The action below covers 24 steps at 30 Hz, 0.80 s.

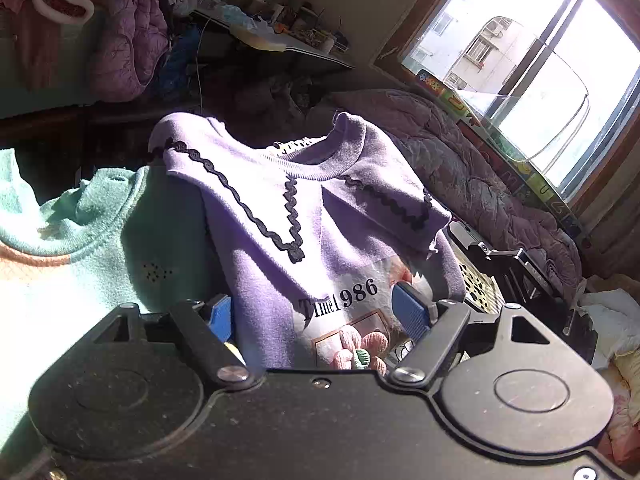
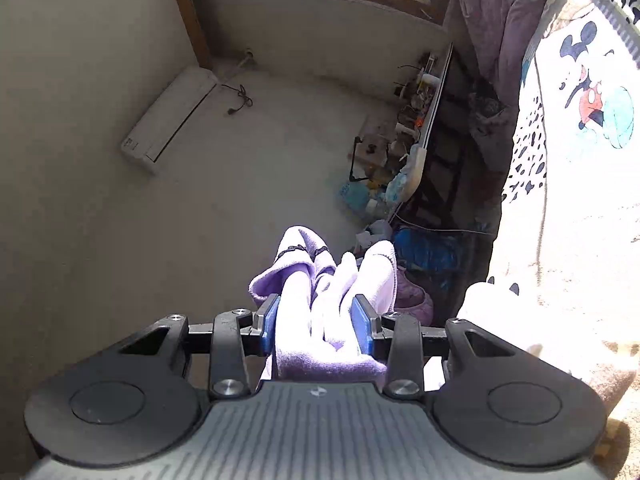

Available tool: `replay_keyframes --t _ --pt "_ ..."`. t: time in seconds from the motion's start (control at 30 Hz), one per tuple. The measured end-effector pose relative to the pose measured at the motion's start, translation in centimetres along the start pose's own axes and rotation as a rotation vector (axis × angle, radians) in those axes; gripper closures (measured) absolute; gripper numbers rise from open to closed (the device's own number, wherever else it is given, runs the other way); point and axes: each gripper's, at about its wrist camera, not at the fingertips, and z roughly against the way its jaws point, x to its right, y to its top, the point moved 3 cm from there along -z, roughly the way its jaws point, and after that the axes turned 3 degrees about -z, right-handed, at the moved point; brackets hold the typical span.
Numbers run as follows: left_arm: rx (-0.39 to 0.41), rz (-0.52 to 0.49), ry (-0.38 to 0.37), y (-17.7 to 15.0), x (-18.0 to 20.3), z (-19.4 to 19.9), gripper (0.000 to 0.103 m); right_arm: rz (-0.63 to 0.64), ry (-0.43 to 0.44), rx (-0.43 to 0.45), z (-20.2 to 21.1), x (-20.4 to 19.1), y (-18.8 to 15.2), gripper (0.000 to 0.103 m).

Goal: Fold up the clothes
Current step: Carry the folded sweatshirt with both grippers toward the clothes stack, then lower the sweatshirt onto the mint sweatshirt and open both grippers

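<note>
Right gripper (image 2: 316,322) clamped on bunched purple sweater (image 1: 320,216) fabric, held up in the air. Left gripper (image 1: 320,316): my pads wide apart, sweater front between them, grip unclear. Green sweater (image 1: 80,248) beside it.

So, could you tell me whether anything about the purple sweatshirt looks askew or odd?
Yes: the purple sweatshirt with black wavy trim hangs lopsided, its trimmed collar flap folded over the chest, and the right gripper clamps a thick, bunched wad of it rather than one flat edge.
</note>
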Motion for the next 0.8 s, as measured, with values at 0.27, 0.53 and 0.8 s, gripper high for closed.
replay_keyframes --t 0.27,0.53,0.8 --pt "0.143 -0.072 0.073 -1.1 0.8 2.2 0.023 -0.036 -0.046 0.066 1.8 4.9 -3.2 0.064" --pt "0.223 -0.118 -0.033 1.4 2.8 2.5 0.022 0.450 -0.191 0.047 2.4 -1.3 -4.0 0.064" --pt "-0.053 0.022 0.088 2.0 0.5 -5.1 0.021 0.669 -0.374 -0.068 1.5 -5.4 -7.1 0.056"
